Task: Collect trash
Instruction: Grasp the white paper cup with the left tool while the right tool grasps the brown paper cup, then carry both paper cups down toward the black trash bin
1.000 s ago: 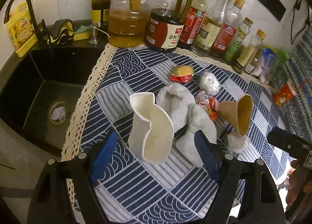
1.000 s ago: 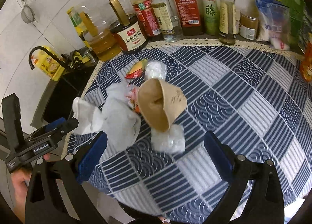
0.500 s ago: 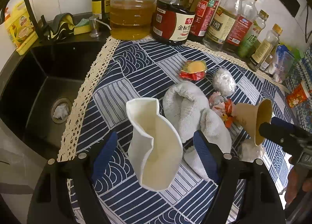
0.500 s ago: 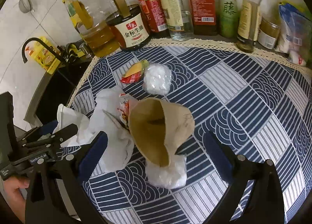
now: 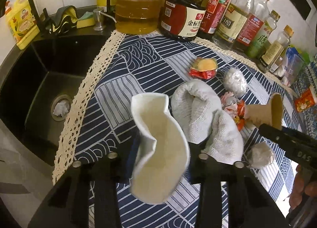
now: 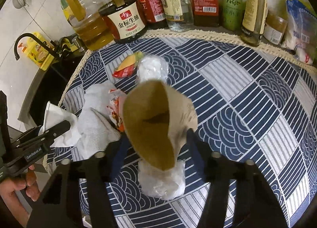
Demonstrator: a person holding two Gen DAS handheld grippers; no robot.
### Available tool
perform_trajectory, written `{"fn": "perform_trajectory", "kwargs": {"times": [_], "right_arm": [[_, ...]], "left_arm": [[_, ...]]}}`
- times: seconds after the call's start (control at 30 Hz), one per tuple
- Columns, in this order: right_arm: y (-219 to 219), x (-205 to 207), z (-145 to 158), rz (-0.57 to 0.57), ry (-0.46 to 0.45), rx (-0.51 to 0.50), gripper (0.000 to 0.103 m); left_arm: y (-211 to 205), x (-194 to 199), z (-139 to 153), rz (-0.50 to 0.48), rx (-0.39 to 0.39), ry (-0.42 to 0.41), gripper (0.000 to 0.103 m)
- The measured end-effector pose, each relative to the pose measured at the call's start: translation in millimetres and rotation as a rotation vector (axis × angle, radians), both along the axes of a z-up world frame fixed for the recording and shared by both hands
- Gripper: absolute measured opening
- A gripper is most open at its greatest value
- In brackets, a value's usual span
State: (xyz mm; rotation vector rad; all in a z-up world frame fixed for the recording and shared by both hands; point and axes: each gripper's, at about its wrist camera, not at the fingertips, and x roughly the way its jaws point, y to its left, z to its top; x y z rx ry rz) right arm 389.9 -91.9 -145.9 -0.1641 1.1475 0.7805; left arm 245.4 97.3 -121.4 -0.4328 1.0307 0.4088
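Observation:
My left gripper [image 5: 160, 154] is shut on a crushed white paper cup [image 5: 158, 148], squeezed between the blue pads. My right gripper [image 6: 156, 144] is shut on a crushed brown paper cup [image 6: 154, 124], which also shows at the right of the left wrist view [image 5: 265, 111]. On the blue patterned cloth [image 6: 247, 109] lie a white towel [image 5: 200, 113], a red and yellow wrapper [image 5: 204, 67], a clear plastic ball [image 5: 235, 81], crumpled red wrappers [image 5: 233, 109] and a crumpled plastic wad [image 6: 164, 180] under the brown cup.
A black sink [image 5: 39, 81] lies left of the cloth, with a faucet and a yellow detergent bottle [image 5: 19, 21]. Oil, soy sauce and other bottles [image 5: 182, 9] line the back wall. Bags and packets [image 6: 297, 25] stand at the right.
Both grippers moved forward around the cups and closed. The left pads now squeeze the white cup; the right pads squeeze the brown cup.

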Motion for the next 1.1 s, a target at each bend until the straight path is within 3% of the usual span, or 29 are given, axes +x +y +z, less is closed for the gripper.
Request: {"fn": "perform_trajectory", "kwargs": {"times": [0.27,0.8,1.1], "right_arm": [[-6,-4,10,0.007,-0.038,0.012,0.041],[-34,-20,53,-0.061,-0.087,0.086,0.041],[-52,-62,84,-0.106,-0.105,0.146,0.041]], "left_arm": [[-2,0,8,-0.012,0.007,-0.024,0.035],[-9,-20,35,-0.055,0.011,-0.103,0.035],[-20,-41,53,-0.117,0.009,-0.158,0.035]]}}
